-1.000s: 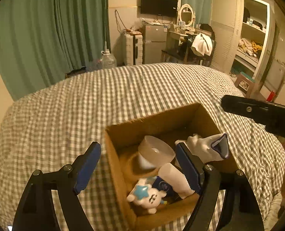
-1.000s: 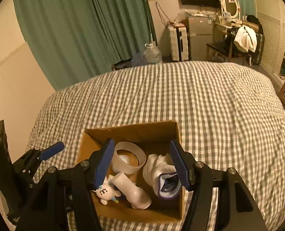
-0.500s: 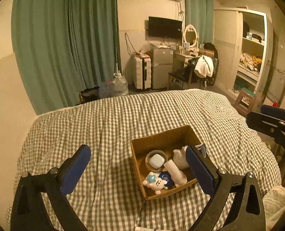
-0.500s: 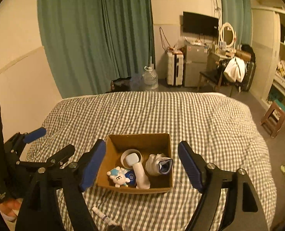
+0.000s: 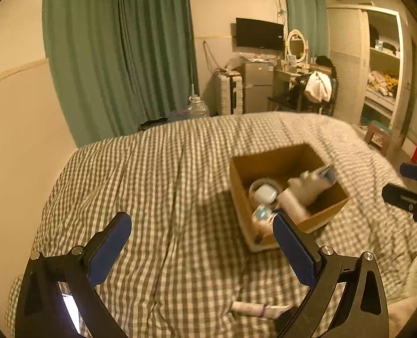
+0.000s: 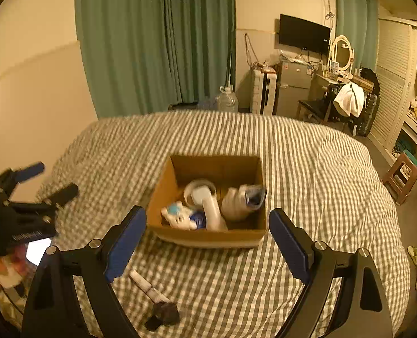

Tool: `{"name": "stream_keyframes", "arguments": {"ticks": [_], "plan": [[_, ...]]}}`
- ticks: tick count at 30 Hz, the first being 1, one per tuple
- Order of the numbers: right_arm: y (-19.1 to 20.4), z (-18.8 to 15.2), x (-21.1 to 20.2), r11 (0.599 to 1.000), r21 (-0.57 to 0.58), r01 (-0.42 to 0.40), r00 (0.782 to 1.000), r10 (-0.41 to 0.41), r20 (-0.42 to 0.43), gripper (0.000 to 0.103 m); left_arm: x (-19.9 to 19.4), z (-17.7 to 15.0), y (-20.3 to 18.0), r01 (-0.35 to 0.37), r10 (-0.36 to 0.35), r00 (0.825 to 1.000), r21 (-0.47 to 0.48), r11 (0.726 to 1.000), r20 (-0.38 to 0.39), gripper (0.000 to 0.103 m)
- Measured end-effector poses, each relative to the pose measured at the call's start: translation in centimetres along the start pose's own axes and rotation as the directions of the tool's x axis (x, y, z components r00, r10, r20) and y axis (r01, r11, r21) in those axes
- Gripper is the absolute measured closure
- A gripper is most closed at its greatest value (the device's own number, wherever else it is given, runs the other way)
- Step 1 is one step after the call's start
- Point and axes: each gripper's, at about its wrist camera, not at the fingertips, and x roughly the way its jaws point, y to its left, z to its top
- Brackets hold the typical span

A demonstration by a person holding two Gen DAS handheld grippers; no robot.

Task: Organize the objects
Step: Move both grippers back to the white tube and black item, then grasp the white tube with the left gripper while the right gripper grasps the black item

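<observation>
A cardboard box sits on the checked bed. It holds a small white and blue toy, a white roll, a white bottle and a white sock. The box also shows in the left wrist view. My right gripper is open and empty, above the bed in front of the box. My left gripper is open and empty, left of the box. A white tube and a dark item lie on the bed near me.
A beige wall runs along the bed's left side, with green curtains behind. A water jug, fridge, desk with chair, wardrobe shelves and a stool stand beyond the bed.
Both grippers have pulled back and up from the box. The left one has swung left, so the box now sits to its right. Both stay open.
</observation>
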Motion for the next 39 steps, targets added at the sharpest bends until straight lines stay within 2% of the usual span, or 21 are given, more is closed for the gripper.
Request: {"name": "stream_keyframes", "arguments": {"ticks": [7,9,12,19,23,25,26,28,34,36,37,39], "plan": [[2.0,-6.9,5.6,0.997,-0.062,-0.043,0.992,0.035,-0.120,0.014,3.1,-7.0,-0.3,-0.050,0.049,0.997,-0.026,0.998,-0.058,0.000],[2.7,-9.1,7.2,0.995,-0.056,-0.081,0.982,0.070,-0.178,0.014,3.7,-8.9,-0.5,-0.058,0.055,0.995,-0.034,0.998,-0.077,0.000],[3.7,-11.9,9.5,0.992,-0.059,-0.109,0.961,0.090,-0.262,0.014,5.2,-12.5,-1.2,-0.039,0.032,0.989,-0.042,0.998,-0.146,0.000],[5.5,-17.3,12.6,0.982,-0.075,-0.172,0.903,0.126,-0.412,0.015,6.6,-17.1,-2.7,-0.010,0.000,0.973,-0.043,0.999,-0.229,0.000],[6.2,-19.4,13.8,0.974,-0.060,-0.217,0.863,0.163,-0.478,0.022,6.9,-17.9,-3.5,-0.001,-0.004,0.971,-0.023,1.000,-0.239,0.000],[6.3,-19.7,13.8,0.971,-0.057,-0.233,0.859,0.177,-0.480,0.024,6.9,-18.2,-3.7,0.001,-0.004,0.969,-0.014,1.000,-0.245,0.000],[6.4,-19.7,13.9,0.968,-0.053,-0.244,0.856,0.189,-0.481,0.029,7.1,-18.3,-3.8,0.002,-0.004,0.969,-0.012,1.000,-0.249,0.000],[6.5,-19.7,14.1,0.963,-0.040,-0.266,0.850,0.214,-0.482,0.032,7.3,-18.6,-4.0,0.003,-0.004,0.967,-0.005,1.000,-0.256,0.000],[6.7,-20.6,15.9,0.941,0.018,-0.338,0.797,0.297,-0.526,0.032,8.3,-19.3,-3.7,-0.024,0.024,0.958,0.004,1.000,-0.284,0.000],[6.6,-20.9,16.4,0.936,0.052,-0.347,0.789,0.322,-0.524,0.033,8.4,-19.5,-3.5,-0.032,0.032,0.957,0.004,0.999,-0.287,0.000],[6.4,-21.0,16.3,0.931,0.066,-0.358,0.785,0.339,-0.519,0.047,8.5,-19.5,-3.5,-0.033,0.033,0.956,0.004,0.999,-0.290,0.000],[6.1,-20.8,15.7,0.921,0.083,-0.380,0.786,0.369,-0.496,0.048,8.5,-19.5,-3.7,-0.033,0.034,0.956,0.007,0.999,-0.292,0.000]]}}
